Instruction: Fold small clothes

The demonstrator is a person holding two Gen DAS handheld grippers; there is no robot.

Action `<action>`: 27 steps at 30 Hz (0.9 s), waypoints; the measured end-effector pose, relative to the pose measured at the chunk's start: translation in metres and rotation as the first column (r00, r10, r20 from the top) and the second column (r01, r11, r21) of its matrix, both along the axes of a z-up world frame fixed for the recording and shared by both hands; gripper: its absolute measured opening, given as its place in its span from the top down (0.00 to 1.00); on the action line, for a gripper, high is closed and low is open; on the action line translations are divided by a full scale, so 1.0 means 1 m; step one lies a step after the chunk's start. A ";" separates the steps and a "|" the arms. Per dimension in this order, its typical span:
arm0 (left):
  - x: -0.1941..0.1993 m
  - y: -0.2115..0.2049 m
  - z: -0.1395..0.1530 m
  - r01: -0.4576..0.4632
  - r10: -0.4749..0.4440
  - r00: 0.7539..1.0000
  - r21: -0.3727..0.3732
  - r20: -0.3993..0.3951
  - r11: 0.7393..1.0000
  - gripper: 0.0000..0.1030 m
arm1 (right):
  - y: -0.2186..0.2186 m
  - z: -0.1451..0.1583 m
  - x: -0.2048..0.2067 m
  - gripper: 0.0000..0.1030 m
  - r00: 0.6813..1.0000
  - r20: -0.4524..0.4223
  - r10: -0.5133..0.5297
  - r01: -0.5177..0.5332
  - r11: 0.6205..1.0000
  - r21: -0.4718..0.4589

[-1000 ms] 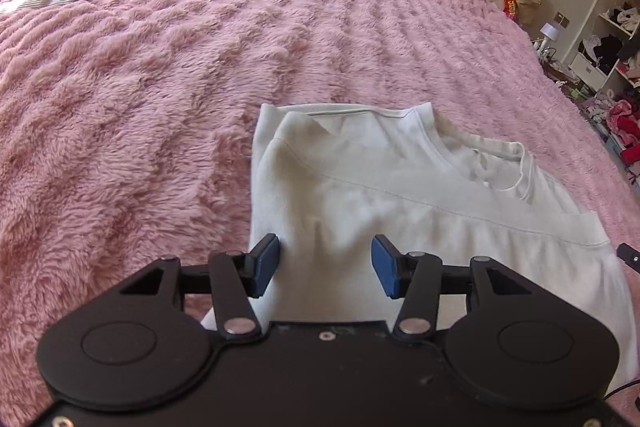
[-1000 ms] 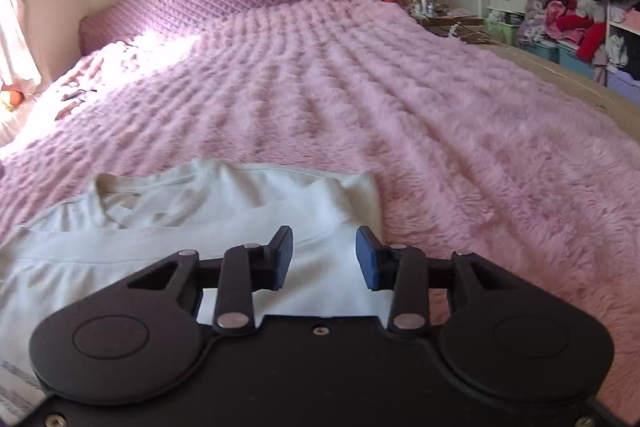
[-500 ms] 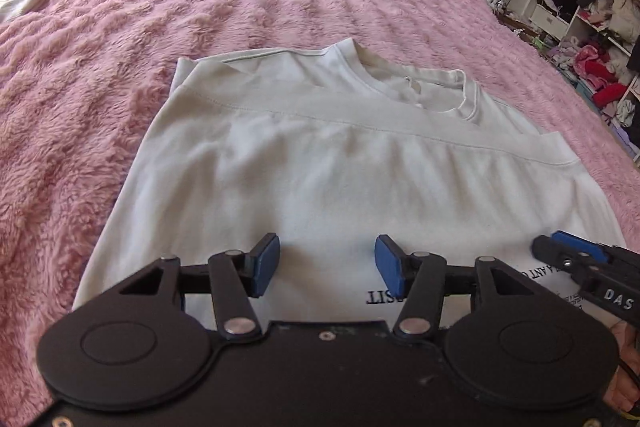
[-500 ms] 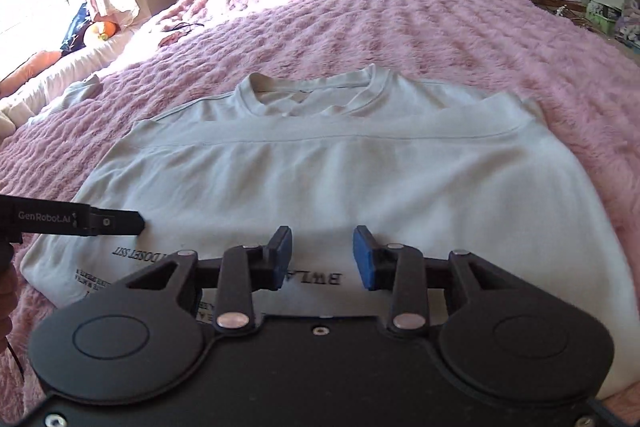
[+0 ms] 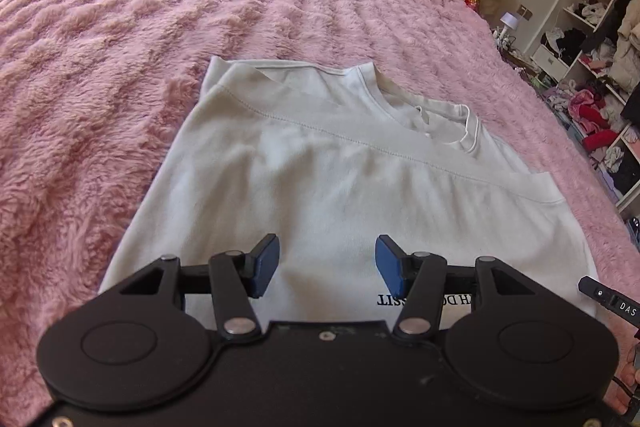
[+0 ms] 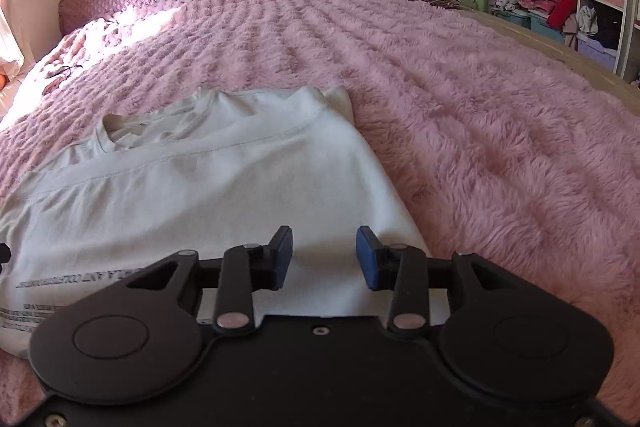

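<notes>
The white shirt (image 5: 340,187) lies flat on the pink bedspread (image 5: 100,67), collar far, hem near; the left gripper (image 5: 326,263) hangs wide open and empty above its left half; the right gripper (image 6: 324,253), equally open and empty, hovers by the right edge.

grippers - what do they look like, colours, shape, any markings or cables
Both the left gripper and the right gripper are matte black: a flat body with two round discs, angled link arms on silver rivets, and blue pads on the fingers. In the left view, the other gripper's black finger carries white letters "DAS". A dark cable shows at that view's lower right corner.
</notes>
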State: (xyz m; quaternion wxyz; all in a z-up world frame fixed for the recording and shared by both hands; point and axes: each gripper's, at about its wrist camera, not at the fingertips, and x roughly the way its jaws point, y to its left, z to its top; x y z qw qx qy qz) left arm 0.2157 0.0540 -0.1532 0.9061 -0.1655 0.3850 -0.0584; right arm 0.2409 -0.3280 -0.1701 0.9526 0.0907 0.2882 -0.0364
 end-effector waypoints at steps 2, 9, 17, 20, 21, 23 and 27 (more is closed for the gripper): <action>-0.024 0.018 0.013 -0.059 0.060 0.998 -0.039 0.015 0.997 0.47 | 0.029 0.014 -0.013 0.65 0.994 0.056 0.096 -0.098 0.995 0.037; -0.082 0.061 0.002 -0.212 0.201 0.977 -0.202 -0.077 0.956 0.47 | 0.131 0.006 -0.027 0.67 0.959 0.047 0.280 -0.276 0.957 -0.089; -0.097 0.072 -0.033 -0.337 0.297 0.940 -0.303 -0.169 0.891 0.47 | 0.147 -0.029 -0.033 0.66 0.963 -0.079 0.259 -0.268 0.953 -0.141; -0.096 0.078 -0.042 -0.378 0.336 0.925 -0.347 -0.175 0.858 0.47 | 0.142 -0.031 -0.036 0.65 0.961 -0.087 0.263 -0.272 0.955 -0.118; -0.095 0.080 -0.044 -0.396 0.353 0.918 -0.362 -0.181 0.844 0.47 | 0.141 -0.032 -0.034 0.65 0.961 -0.091 0.262 -0.271 0.957 -0.107; -0.094 0.087 -0.048 -0.431 0.390 0.902 -0.401 -0.184 0.808 0.47 | 0.141 -0.032 -0.032 0.65 0.961 -0.096 0.259 -0.268 0.958 -0.098; -0.089 0.096 -0.056 -0.489 0.464 0.868 -0.451 -0.175 0.747 0.47 | 0.144 -0.033 -0.032 0.65 0.961 -0.096 0.260 -0.270 0.957 -0.110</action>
